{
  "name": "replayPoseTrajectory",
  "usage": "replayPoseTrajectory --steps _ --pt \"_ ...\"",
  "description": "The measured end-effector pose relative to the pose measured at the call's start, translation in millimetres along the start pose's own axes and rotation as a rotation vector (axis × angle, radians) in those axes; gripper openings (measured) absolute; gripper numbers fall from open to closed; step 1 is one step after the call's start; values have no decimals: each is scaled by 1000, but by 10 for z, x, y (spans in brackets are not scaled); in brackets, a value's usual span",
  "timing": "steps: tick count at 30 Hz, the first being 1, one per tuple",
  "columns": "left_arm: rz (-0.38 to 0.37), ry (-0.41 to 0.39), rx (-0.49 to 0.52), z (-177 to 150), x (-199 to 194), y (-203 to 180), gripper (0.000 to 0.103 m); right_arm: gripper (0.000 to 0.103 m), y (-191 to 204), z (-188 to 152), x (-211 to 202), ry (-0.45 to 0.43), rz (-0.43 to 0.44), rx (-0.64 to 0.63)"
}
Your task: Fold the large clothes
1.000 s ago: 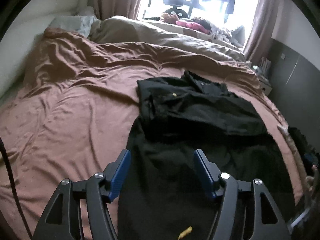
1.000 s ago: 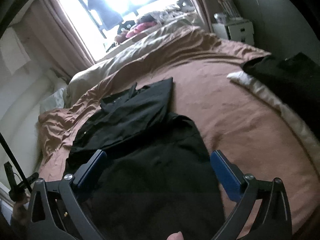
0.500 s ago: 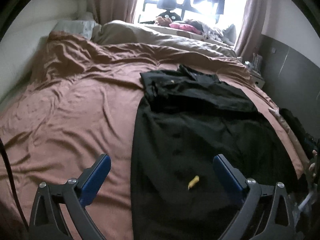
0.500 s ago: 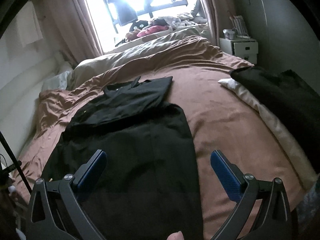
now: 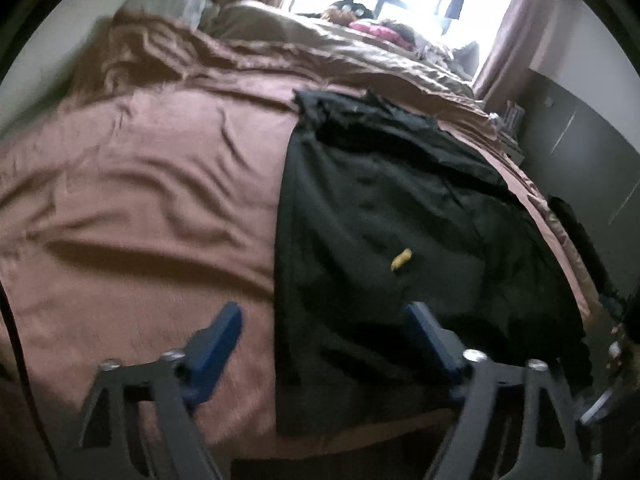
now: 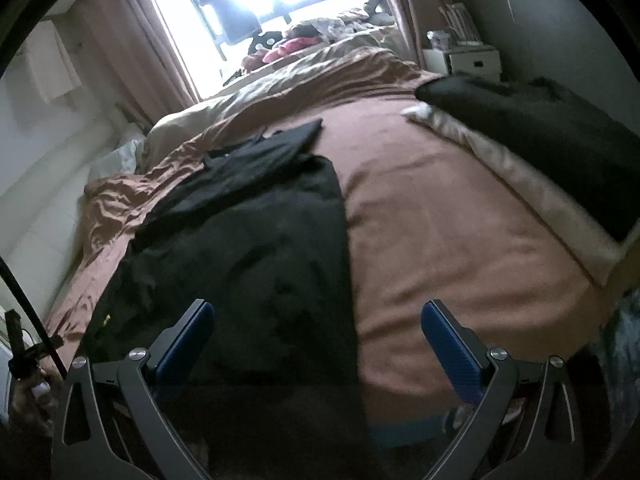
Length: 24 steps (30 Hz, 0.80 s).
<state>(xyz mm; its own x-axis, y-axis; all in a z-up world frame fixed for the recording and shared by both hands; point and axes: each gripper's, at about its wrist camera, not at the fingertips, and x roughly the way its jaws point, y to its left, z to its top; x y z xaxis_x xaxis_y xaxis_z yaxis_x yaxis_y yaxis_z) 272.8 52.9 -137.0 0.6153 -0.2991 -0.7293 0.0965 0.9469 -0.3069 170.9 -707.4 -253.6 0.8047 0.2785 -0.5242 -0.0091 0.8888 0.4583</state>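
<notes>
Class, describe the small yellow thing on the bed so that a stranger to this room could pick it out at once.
Start at the wide bed with the brown cover. A large black garment lies spread lengthwise on it. Near the middle of the garment's lower half sits the small yellow scrap, the only bright spot on the dark cloth; what it is cannot be told.

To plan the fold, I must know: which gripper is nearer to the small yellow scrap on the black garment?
Left. The left gripper hovers just below the small yellow scrap, its jaws closing on nothing. From the right gripper, the scrap lies off to the side.
</notes>
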Motion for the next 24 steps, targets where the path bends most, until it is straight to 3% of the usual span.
replayPoseTrajectory --steps 3,7,11,17,20,24 --pt "-13 33 -32 -151 78 89 70 98 -89 -128 28 35 24 20" --pt "-36 60 -77 -266 136 201 70 78 -240 -229 179 94 99 93" --pt "-69 74 -114 -301 160 284 65 66 -311 -315 340 140 137 136" --pt "-135 86 -199 -253 223 396 59 63 -271 -346 394 148 175 154" --pt "-173 95 -237 -226 298 415 53 50 -263 -396 426 161 196 184" --pt "-216 95 -281 -192 383 445 52 50 -262 -489 487 160 235 228"
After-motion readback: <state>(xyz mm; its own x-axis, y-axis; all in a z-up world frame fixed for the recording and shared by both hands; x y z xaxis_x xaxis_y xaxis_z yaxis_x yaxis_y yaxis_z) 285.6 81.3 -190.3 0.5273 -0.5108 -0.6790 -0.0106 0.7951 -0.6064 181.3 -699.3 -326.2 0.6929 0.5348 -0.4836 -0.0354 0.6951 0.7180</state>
